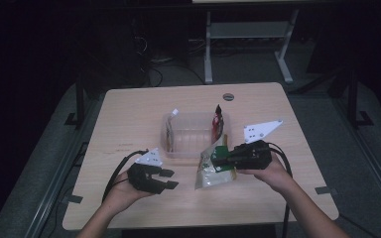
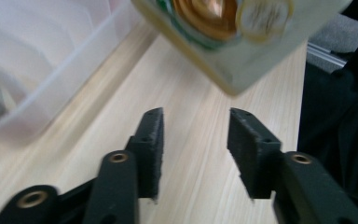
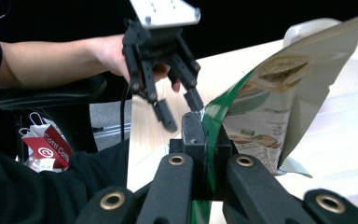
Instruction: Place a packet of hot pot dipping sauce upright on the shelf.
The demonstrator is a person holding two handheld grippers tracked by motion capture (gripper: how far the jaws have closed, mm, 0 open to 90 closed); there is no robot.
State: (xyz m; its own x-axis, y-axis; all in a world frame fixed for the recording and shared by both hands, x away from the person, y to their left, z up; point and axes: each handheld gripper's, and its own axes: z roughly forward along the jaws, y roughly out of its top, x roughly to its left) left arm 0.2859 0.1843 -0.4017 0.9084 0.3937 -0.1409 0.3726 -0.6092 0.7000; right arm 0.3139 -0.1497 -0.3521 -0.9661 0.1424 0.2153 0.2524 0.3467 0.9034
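Pale wood surface (image 1: pixel 129 124) under your hands: keep the right gripper (image 1: pixel 218 161) pinching the green-edged snack bag (image 1: pixel 209 171) hanging beside the clear tub (image 1: pixel 171 146), steer it over the rim, and hold your spread, empty left gripper (image 1: pixel 167 179) aside.

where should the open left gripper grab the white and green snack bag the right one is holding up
Judging by its pose, the lower free edge of the white and green snack bag, approached from its left. The right gripper pinches the green top edge, so the flat bag hangs toward the open left gripper.
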